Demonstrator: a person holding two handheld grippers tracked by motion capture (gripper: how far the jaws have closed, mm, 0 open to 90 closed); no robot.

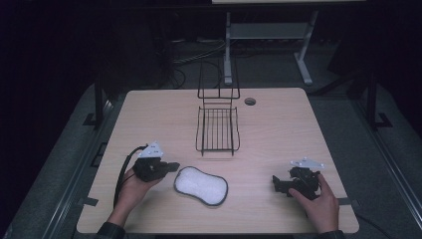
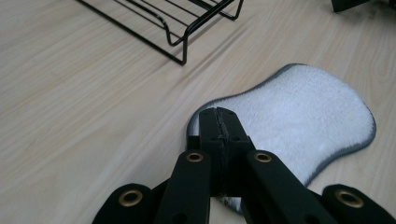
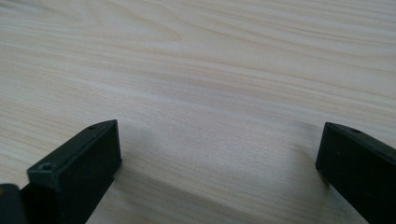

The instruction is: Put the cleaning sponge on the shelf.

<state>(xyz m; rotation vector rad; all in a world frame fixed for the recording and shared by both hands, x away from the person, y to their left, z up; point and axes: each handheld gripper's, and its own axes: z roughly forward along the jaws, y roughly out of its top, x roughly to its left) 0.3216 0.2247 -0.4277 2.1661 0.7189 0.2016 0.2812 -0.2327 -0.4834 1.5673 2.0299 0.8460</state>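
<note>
Near the counter's (image 1: pixel 149 114) front edge, the left gripper's (image 2: pixel 219 122) jaws, pinching the pad's (image 2: pixel 299 116) rim, should lift gently toward the rack (image 1: pixel 217 130); right gripper's (image 3: pixel 219 154) jaws are spread.

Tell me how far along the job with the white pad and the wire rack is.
Early. Done: the left tool has shut at the near edge of the pad; whether it pinches the rim I cannot tell. In hand: nothing lifted, the pad lies flat on the table. Left: if it is bound for the rack, everything; the rack is empty. The right tool rests open.
</note>
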